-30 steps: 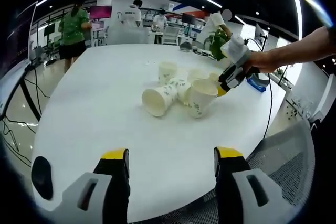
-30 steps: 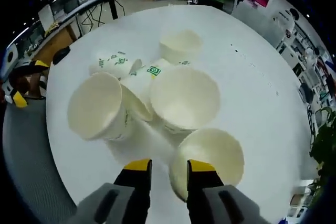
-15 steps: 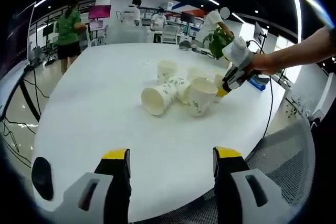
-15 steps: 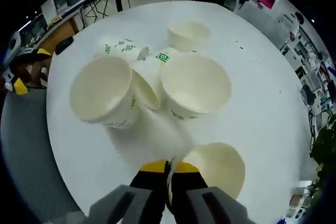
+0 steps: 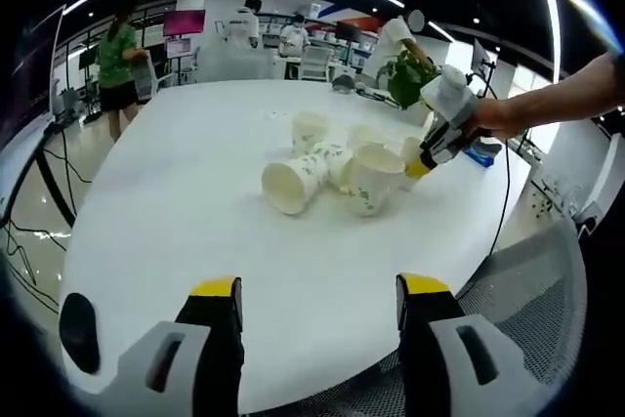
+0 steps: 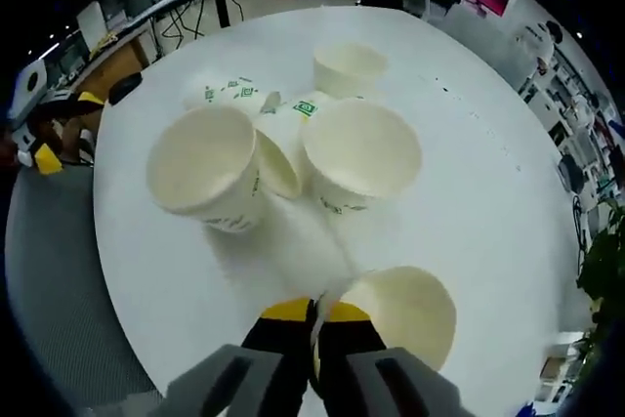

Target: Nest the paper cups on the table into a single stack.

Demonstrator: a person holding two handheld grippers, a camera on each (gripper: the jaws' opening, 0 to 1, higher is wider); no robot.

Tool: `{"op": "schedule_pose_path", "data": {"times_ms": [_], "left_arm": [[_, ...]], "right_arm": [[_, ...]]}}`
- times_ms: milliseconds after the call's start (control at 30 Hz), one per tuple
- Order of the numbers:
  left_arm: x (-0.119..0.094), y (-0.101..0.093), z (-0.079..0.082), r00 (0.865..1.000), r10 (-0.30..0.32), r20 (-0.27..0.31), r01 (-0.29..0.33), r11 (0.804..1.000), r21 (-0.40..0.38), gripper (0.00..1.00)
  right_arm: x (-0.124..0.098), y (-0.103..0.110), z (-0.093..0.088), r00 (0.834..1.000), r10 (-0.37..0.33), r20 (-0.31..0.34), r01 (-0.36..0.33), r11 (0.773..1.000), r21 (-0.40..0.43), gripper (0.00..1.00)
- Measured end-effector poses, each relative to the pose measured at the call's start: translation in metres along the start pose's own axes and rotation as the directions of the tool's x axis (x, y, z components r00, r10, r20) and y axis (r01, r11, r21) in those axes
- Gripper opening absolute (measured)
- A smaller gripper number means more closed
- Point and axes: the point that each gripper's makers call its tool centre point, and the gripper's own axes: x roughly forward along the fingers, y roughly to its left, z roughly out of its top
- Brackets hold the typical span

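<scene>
On the white round table [image 6: 508, 202] a cluster of paper cups is seen. In the right gripper view the right gripper [image 6: 312, 312] is closed, with its 2 yellow-tipped jaws pressed together on the rim of the nearest cup [image 6: 402, 308], which is open upward and stands apart from the others. Beyond it an upright cup [image 6: 363, 155] and a tilted cup [image 6: 208, 170] are placed side by side. Between and behind them a cup lying on its side [image 6: 278, 144] with green print is partly covered, and another lying cup [image 6: 227, 97] is seen further left. A far cup [image 6: 349, 64] stands upright at the back of the cluster.

In the left gripper view the left gripper [image 5: 318, 292] is held over the near edge of the table [image 5: 176, 202], with its 2 jaws wide apart and nothing between them. The same cluster is seen near the middle of the table, with a cup lying on its side [image 5: 293, 183] with its mouth turned to the camera. The right gripper [image 5: 425, 165] is seen at the right side of the cluster, held by a person's hand [image 5: 493, 116]. A dark object [image 5: 78, 331] lies on the table at the left. People [image 5: 117, 56] stand in the room behind.
</scene>
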Motion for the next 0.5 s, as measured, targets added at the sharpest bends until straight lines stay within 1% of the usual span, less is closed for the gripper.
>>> {"op": "schedule_pose_path", "data": {"times_ms": [100, 167, 367, 433, 467, 500], "left_arm": [[0.000, 0.000, 0.001, 1.000, 0.000, 0.002, 0.000, 1.000, 0.000, 0.63], [0.000, 0.000, 0.001, 1.000, 0.001, 0.001, -0.001, 1.000, 0.002, 0.63], [0.001, 0.001, -0.001, 1.000, 0.000, 0.000, 0.000, 1.000, 0.003, 0.63], [0.001, 0.001, 0.000, 1.000, 0.001, 0.000, -0.001, 1.000, 0.002, 0.63], [0.001, 0.001, -0.001, 1.000, 0.000, -0.001, 0.000, 1.000, 0.003, 0.62], [0.001, 0.001, -0.001, 1.000, 0.000, -0.001, 0.000, 1.000, 0.004, 0.63]], "right_arm": [[-0.002, -0.001, 0.001, 1.000, -0.003, 0.006, 0.003, 1.000, 0.000, 0.00], [-0.007, 0.002, 0.005, 1.000, -0.003, 0.015, 0.003, 1.000, -0.002, 0.00], [-0.014, -0.003, 0.007, 1.000, -0.009, 0.022, 0.010, 0.998, -0.056, 0.00], [-0.023, -0.004, 0.012, 1.000, -0.011, 0.029, 0.013, 0.998, -0.065, 0.00], [-0.034, -0.003, 0.015, 0.999, -0.014, 0.038, 0.016, 0.997, -0.069, 0.00], [-0.038, -0.002, 0.017, 0.999, -0.015, 0.042, 0.018, 0.997, -0.073, 0.00]]}}
